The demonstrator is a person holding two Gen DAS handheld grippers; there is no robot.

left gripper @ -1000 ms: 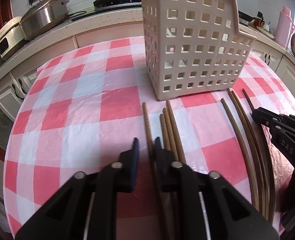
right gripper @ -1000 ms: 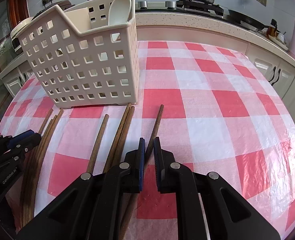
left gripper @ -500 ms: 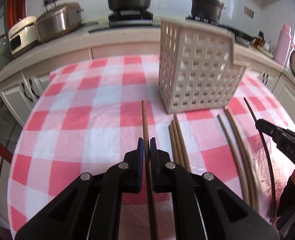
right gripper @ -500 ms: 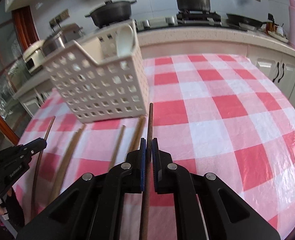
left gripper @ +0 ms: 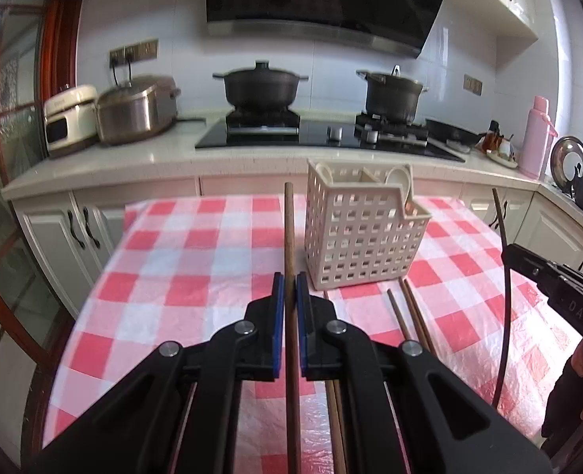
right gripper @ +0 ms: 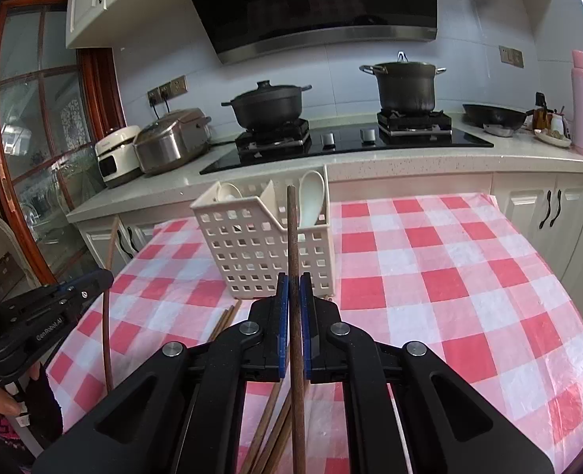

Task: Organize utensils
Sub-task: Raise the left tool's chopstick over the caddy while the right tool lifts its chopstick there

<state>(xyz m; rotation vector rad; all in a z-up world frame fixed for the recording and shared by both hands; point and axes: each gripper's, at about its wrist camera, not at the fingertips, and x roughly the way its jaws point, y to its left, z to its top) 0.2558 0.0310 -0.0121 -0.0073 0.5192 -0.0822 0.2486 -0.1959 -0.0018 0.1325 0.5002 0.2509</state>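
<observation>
Fingers of the left gripper (left gripper: 290, 290) pinch a brown chopstick (left gripper: 289, 237); the right gripper (right gripper: 294, 292) clamps another chopstick (right gripper: 292, 237). Both are raised before the white basket (right gripper: 267, 252). Lettering, perhaps "GenRobot.AI", marks the left one.

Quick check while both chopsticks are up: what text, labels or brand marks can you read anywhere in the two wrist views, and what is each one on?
"DAS": on the side of the right hand-held gripper, cut off beyond those letters.
"GenRobot.AI": on the side of the left hand-held gripper.
White rice cooker: a faint mark on its lid, too blurred to read.
No readable text on the utensil basket or elsewhere.
</observation>
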